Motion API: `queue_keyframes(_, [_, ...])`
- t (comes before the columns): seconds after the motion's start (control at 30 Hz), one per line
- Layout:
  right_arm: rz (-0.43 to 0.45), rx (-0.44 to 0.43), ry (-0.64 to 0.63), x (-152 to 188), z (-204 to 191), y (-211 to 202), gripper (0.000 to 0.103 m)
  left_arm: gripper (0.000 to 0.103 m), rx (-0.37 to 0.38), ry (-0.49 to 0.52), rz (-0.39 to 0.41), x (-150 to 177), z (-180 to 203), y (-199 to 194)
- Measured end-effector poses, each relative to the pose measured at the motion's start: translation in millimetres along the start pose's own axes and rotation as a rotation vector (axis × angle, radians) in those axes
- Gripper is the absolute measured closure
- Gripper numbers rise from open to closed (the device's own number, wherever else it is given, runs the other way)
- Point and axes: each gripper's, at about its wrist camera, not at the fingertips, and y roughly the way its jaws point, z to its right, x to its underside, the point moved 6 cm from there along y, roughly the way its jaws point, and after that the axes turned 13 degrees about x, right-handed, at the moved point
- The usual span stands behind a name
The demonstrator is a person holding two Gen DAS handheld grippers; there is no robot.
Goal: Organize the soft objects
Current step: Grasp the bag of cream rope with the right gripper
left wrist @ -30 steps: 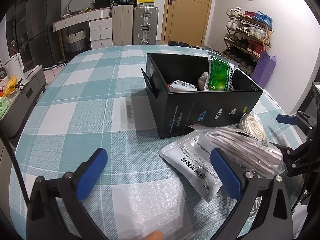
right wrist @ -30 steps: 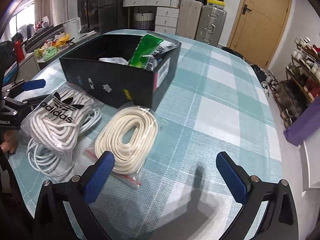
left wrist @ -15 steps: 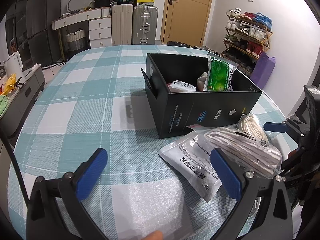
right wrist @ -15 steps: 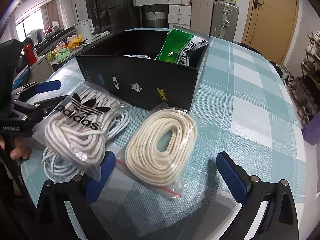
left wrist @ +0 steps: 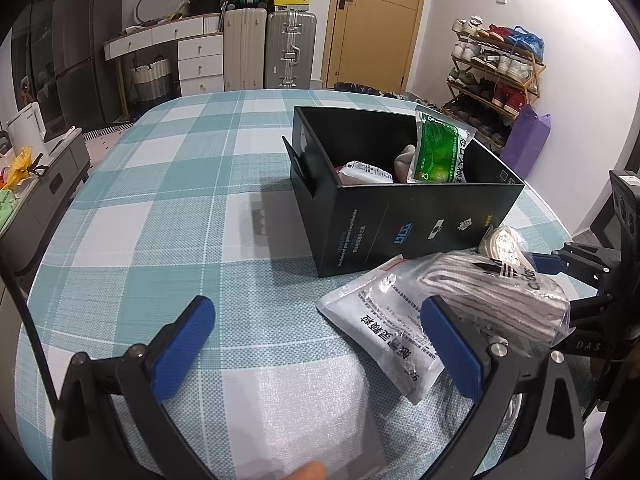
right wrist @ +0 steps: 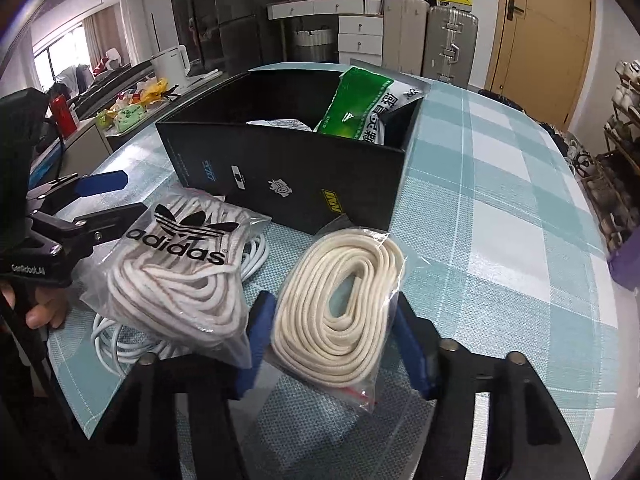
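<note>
A black box (left wrist: 400, 220) stands on the checked tablecloth and holds a green packet (left wrist: 438, 152) and other soft items. My right gripper (right wrist: 338, 344) has its blue pads on both sides of a clear bag of cream rope (right wrist: 340, 308), closing on it. Left of it lie an adidas bag of laces (right wrist: 180, 264) and a white cable (right wrist: 120, 340). My left gripper (left wrist: 320, 344) is open and empty above the cloth. A white printed pouch (left wrist: 384, 332) lies by its right finger. The box shows in the right wrist view too (right wrist: 280, 176).
The table's curved edge is close on the near side in both views. Suitcases (left wrist: 268, 52), drawers and a door stand at the back. A shoe rack (left wrist: 492, 76) is at the right wall. A low cabinet with clutter (right wrist: 120, 116) stands beside the table.
My right gripper has moved forward and left onto the cream rope bag and its fingers have narrowed around it. My left gripper has stayed nearly still and open.
</note>
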Motion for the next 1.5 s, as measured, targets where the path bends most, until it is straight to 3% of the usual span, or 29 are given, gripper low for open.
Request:
queue_keyframes(0.27, [0.002, 0.003, 0.002, 4.6, 12.7, -4.8, 0.062, 0.000, -0.004, 0.006, 0.000, 0.1, 0.7, -0.9])
queue_keyframes(0.43, [0.025, 0.002, 0.015, 3.5, 20.3, -13.1, 0.063, 0.000, 0.003, 0.006, 0.007, 0.0, 4.7, -3.9])
queue_keyframes(0.83, [0.076, 0.014, 0.035, 1.3, 35.3, -33.9, 0.063, 0.000, 0.103, 0.001, 0.025, -8.9, 28.9, -14.4])
queue_keyframes(1.0, [0.079, 0.015, 0.040, 2.2, 37.5, -36.5, 0.063, 0.000, 0.045, 0.013, 0.007, -4.4, 22.5, -8.3])
queue_keyframes(1.17, [0.077, 0.016, 0.041, 2.4, 37.7, -36.1, 0.063, 0.000, -0.010, -0.051, -0.039, 2.1, -2.8, 0.9])
queue_keyframes(1.37, [0.070, 0.014, 0.040, 3.1, 37.6, -33.6, 0.063, 0.000, -0.088, -0.022, -0.121, 10.9, -9.7, 15.4])
queue_keyframes(1.5, [0.066, 0.013, 0.039, 3.4, 37.8, -32.2, 0.063, 0.000, -0.108, -0.021, -0.134, 12.8, -15.7, 13.8])
